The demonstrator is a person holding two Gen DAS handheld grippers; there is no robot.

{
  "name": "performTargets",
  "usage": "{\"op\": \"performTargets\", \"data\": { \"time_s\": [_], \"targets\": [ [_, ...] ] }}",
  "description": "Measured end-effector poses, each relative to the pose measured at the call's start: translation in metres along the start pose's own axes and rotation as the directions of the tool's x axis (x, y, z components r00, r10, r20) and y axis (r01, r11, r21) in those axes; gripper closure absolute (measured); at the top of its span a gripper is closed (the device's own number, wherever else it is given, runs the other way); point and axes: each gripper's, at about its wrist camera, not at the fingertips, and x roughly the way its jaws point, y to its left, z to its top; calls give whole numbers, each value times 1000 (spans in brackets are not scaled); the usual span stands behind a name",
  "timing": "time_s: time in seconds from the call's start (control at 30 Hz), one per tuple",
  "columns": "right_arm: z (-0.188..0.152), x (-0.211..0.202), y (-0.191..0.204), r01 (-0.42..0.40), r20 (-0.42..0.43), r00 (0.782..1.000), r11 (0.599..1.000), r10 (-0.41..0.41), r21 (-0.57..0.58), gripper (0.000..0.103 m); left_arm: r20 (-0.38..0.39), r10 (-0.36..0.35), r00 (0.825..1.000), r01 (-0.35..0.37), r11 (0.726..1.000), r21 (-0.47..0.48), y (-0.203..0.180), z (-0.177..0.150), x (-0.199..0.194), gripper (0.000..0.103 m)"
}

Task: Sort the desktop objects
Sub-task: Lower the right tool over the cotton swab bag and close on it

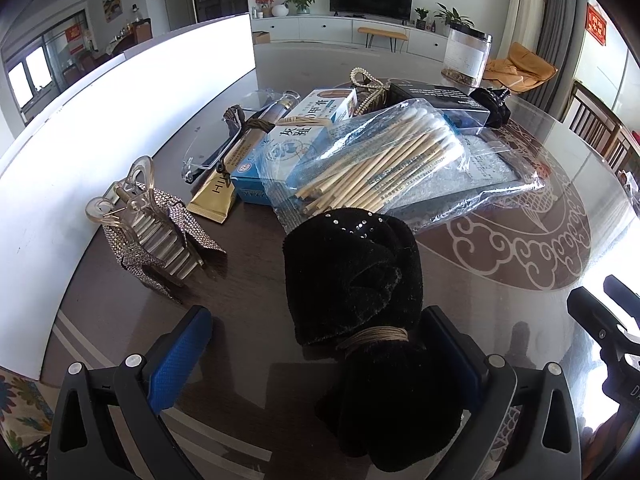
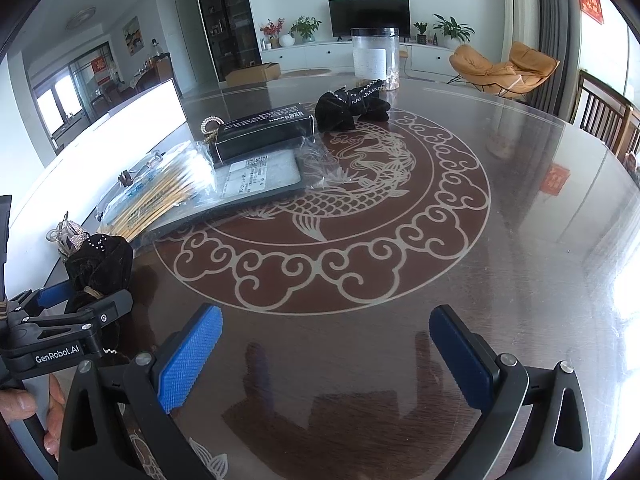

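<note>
— Two claws, which is nearer the bow?
— Left claw (image 1: pixel 316 344), spread wide. The black velvet bow (image 1: pixel 356 276) lies between its fingers, hard against the right one, long axis running toward 12 o'clock.
— And the right claw (image 2: pixel 326 352)?
— Spread too, holding nothing, over bare glossy table (image 2: pixel 500 240); clutter sits at its 10 o'clock, living room beyond.

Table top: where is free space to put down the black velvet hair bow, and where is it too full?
Free: the bare glass table right of the fish medallion, and in front of the right gripper. Crowded: the left side, around the cotton swab bag, blue box and rhinestone hair claw.
</note>
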Motion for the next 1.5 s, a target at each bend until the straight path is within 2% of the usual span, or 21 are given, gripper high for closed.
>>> {"op": "performTargets", "data": {
  "time_s": [0.07, 0.13, 0.2, 0.23, 0.3, 0.4, 0.5, 0.57, 0.67, 0.73, 0.83, 0.9, 0.97, 1.07, 1.13, 1.2, 1.33, 1.43, 1.47, 1.5],
  "targets": [
    [0, 0, 0, 0, 0, 1000, 1000, 0, 0, 0, 2, 3, 1000, -3, 1000, 0, 0, 0, -1, 0],
    [0, 0, 0, 0, 0, 1000, 1000, 0, 0, 0, 13, 7, 1000, -7, 1000, -5, 2, 0, -3, 8],
    [0, 0, 0, 2, -1, 1000, 1000, -2, -1, 0, 29, 11, 1000, -10, 1000, -12, 5, 0, -7, 31],
    [0, 0, 0, 2, -2, 1000, 1000, -2, -2, 0, 37, 12, 999, -12, 1000, -16, 6, 0, -8, 37],
    [0, 1, 0, 3, -5, 1000, 1000, -3, -3, 0, 47, 16, 999, -14, 1000, -24, 9, 0, -11, 63],
    [-1, 1, 1, 8, -3, 1000, 1000, -8, -4, 0, 51, -2, 999, 5, 999, -54, 16, -1, -13, 70],
    [3, 1, 3, -57, -8, 998, 998, 57, -17, 0, 50, 6, 999, 0, 993, -119, 31, -3, -16, 71],
    [22, 6, 12, -106, -31, 994, 992, 104, -66, 0, 51, 1, 999, 8, 985, -173, 42, -4, -17, 71],
    [73, 6, 38, -158, -20, 987, 967, 157, -201, 0, 52, 24, 998, -13, 978, -207, 48, -4, -17, 71],
    [109, 11, 62, -155, -16, 987, 940, 158, -305, 0, 52, 42, 998, -30, 975, -219, 50, -5, -17, 71],
    [149, 37, 109, -171, -83, 985, 892, 150, -418, 0, 54, 49, 997, -34, 970, -242, 54, -6, -17, 71],
    [160, 61, 143, -185, -139, 981, 863, 135, -470, 0, 55, 48, 997, -33, 968, -248, 56, -6, -16, 71],
    [161, 88, 173, -166, -183, 980, 836, 81, -524, 0, 57, 52, 997, -37, 970, -241, 55, -7, -16, 71],
    [150, 121, 196, -53, -195, 976, 772, -93, -634, 0, 55, 61, 997, -47, 974, -223, 51, -4, -13, 71],
    [141, 125, 193, -47, -209, 969, 731, -132, -681, 0, 56, 55, 997, -41, 974, -224, 52, -4, -13, 71],
    [127, 118, 178, -57, -248, 953, 702, -174, -710, 0, 59, 48, 997, -33, 971, -235, 54, -3, -12, 71],
    [88, 80, 128, -83, -318, 917, 666, -239, -741, 0, 61, 52, 997, -36, 971, -236, 52, -1, -10, 71],
    [69, 49, 85, -93, -352, 906, 701, -235, -707, 0, 61, 52, 997, -37, 973, -228, 51, -2, -9, 71],
    [68, 39, 71, -96, -360, 908, 728, -216, -679, 0, 61, 52, 997, -38, 974, -223, 50, -2, -9, 71],
    [67, 28, 56, -111, -382, 907, 777, -175, -620, 0, 60, 53, 997, -39, 976, -216, 48, -2, -9, 71]
  ]
}}
